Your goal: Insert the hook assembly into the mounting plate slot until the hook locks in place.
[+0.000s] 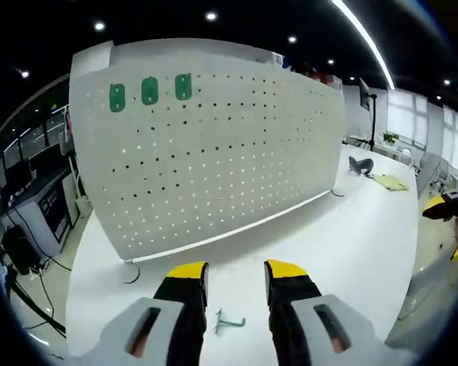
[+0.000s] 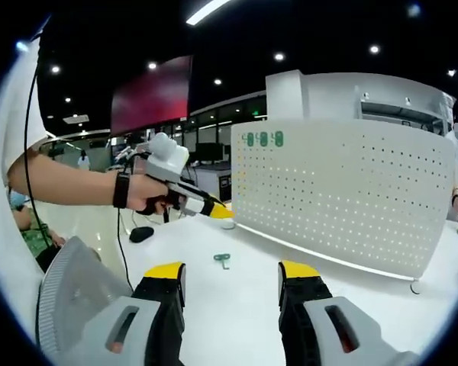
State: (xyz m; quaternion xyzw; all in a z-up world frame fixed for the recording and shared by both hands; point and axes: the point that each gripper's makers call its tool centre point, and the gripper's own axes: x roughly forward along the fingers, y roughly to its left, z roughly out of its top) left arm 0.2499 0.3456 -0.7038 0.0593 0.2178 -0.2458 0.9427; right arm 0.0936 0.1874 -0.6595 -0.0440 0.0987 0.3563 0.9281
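We see a wide white bench point(image 1: 351, 229) carrying everything here. On it stands a tall white pegboard point(image 1: 214, 152), upright on thin wire feet, with three green tags point(image 1: 149, 91) near its top corner; in the right gripper view the same pegboard point(image 2: 343, 191) rises on the far side of the bench point(image 2: 237, 305), its green tags point(image 2: 263, 139) small at the upper edge.

Our left gripper point(image 1: 235, 276) hangs low over the bench with its yellow-tipped fingers point(image 1: 188, 270) spread apart and nothing between them. In the right gripper view that left gripper point(image 2: 217, 210) is held in a hand point(image 2: 149, 194) near the pegboard's end.

Our right gripper point(image 2: 233, 276) also has its fingers point(image 2: 165, 271) spread, holding nothing.

The little hook point(image 1: 229, 322) lies flat on the bench between the left fingers, apart from the pegboard. From the right gripper view the hook point(image 2: 223, 260) lies on the open bench between the grippers and the board.
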